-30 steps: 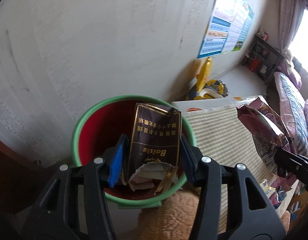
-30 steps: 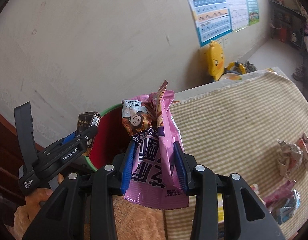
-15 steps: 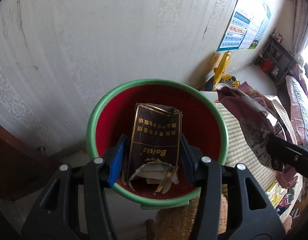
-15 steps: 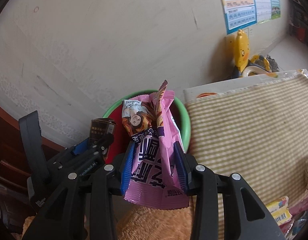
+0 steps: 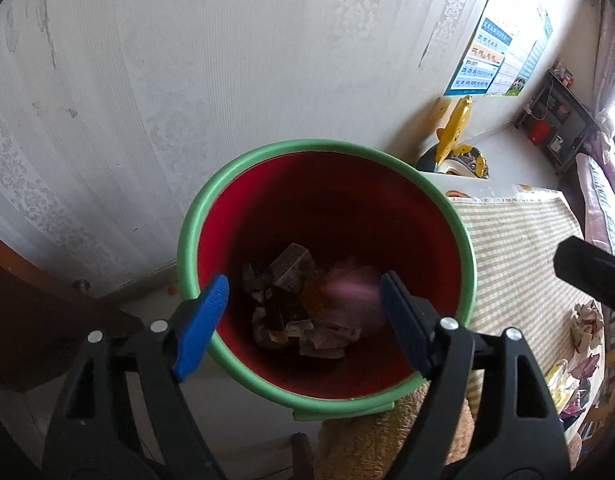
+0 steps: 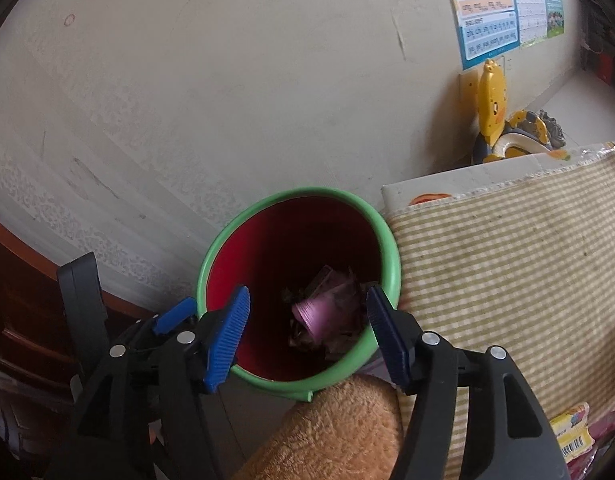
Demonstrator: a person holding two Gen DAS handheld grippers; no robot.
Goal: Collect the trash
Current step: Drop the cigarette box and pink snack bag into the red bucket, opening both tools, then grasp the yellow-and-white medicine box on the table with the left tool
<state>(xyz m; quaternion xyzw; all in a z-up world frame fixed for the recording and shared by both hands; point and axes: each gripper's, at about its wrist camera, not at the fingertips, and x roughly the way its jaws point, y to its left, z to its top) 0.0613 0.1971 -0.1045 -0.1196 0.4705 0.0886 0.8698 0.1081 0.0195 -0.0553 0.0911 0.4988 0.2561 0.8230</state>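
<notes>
A red bin with a green rim (image 5: 195, 216) (image 6: 395, 256) stands on the floor beside the wall and the table. Both grippers hang over its mouth. My left gripper (image 5: 303, 316) is open and empty. My right gripper (image 6: 307, 328) is open and empty. Inside the bin lie a pink wrapper (image 6: 317, 310) (image 5: 351, 292), blurred in the left wrist view, a dark cigarette pack (image 5: 279, 308) and crumpled paper scraps (image 5: 323, 338). The left gripper's body (image 6: 83, 308) shows at the left of the right wrist view.
A striped cloth covers the table (image 6: 507, 264) (image 5: 515, 248) to the bin's right. More wrappers lie on it (image 5: 585, 322) (image 6: 571, 428). A yellow duck toy (image 6: 493, 96) stands by the wall. A fuzzy tan cushion (image 6: 339, 432) sits just below the bin. Dark wooden furniture (image 5: 35, 320) is at left.
Both grippers opened. The dark cigarette pack dropped from the left gripper and the pink wrapper dropped from the right gripper into the bin. Both grippers moved further over the bin mouth.
</notes>
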